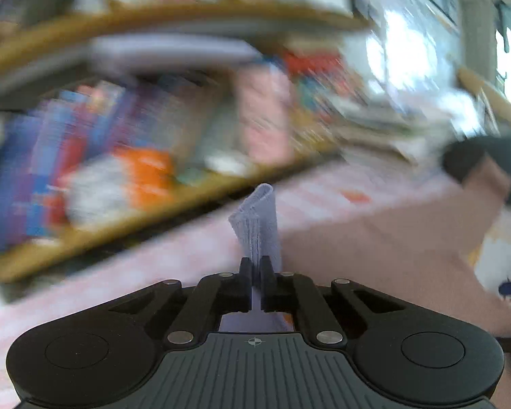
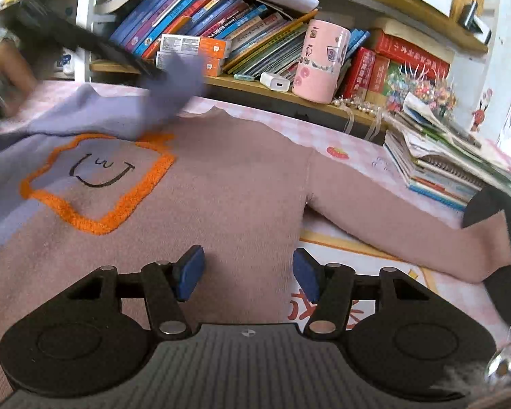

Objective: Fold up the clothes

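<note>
Left wrist view: background heavily blurred. A wooden bookshelf (image 1: 173, 201) with coloured books stands behind a table under a pink checked cloth (image 1: 173, 255). The dusty-pink body of the sweater (image 1: 385, 242) lies on the cloth at right. The left gripper (image 1: 254, 266) has its jaws closed narrow on a lavender ribbed cuff (image 1: 257, 221), which stands up between the fingers.

Right wrist view: sharp. The sweater (image 2: 235, 184), pink and lavender with an orange-outlined smiling patch (image 2: 98, 180), lies spread flat on the checked cloth (image 2: 344, 150). One pink sleeve (image 2: 408, 231) extends right, near a stack of notebooks (image 2: 453, 167). Books, a pink cylindrical holder (image 2: 320, 61) and a white charger (image 2: 276, 81) occupy the shelf behind. At upper left, the left gripper (image 2: 153, 70) lifts lavender fabric off the garment. The right gripper (image 2: 248, 272) hovers low over the sweater's body, blue-padded fingers (image 2: 189, 272) spread wide, holding nothing.
</note>
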The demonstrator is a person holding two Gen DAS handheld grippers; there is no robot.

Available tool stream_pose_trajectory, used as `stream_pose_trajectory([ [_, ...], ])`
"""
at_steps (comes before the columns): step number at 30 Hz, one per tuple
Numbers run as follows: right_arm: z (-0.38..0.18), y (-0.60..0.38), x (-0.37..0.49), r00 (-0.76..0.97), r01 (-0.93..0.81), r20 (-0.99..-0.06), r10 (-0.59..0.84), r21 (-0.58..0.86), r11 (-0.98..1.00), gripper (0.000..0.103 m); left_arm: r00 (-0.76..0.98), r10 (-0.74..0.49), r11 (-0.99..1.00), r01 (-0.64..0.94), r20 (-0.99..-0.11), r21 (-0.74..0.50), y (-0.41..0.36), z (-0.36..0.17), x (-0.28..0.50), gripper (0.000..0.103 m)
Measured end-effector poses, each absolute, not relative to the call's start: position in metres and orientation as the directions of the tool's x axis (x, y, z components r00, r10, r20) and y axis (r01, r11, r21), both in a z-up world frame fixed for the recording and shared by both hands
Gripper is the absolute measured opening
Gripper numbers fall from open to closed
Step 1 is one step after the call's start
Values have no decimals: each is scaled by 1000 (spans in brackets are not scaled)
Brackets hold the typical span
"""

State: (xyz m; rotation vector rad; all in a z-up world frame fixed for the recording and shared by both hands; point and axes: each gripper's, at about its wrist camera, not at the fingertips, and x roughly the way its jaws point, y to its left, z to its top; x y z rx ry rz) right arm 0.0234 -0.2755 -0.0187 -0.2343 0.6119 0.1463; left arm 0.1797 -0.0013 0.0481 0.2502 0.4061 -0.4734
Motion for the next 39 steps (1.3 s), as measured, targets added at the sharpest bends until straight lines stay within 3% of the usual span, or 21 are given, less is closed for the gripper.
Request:
stream_pose_trajectory([
  [5,-19,-274,26,809,-185,-584,61,-154,971,56,927,-162,966,220,-340,139,136,85,148,5],
  [9,-16,-275,32,791,-195,-607,69,-144,970,56,907,10,996,27,-422,81,232,66,137,5],
  [13,-13,-274,39,769,-207,-635,69,-145,968,56,886,164,986,-132,-433,103,288,49,122,5],
  [19,-12,-267,47,754,-209,-651,87,-112,971,57,850,192,978,-207,-491,25,327,21,113,5],
  [24,-10,-260,58,744,-210,-660,107,-78,975,59,853,187,977,-213,-487,2,341,19,115,5],
  [33,-13,-243,73,755,-203,-642,134,-35,979,61,843,222,971,-235,-490,34,333,32,147,5],
  [39,-16,-251,69,759,-220,-628,172,2,976,61,841,215,976,-206,-496,72,323,29,113,7],
])
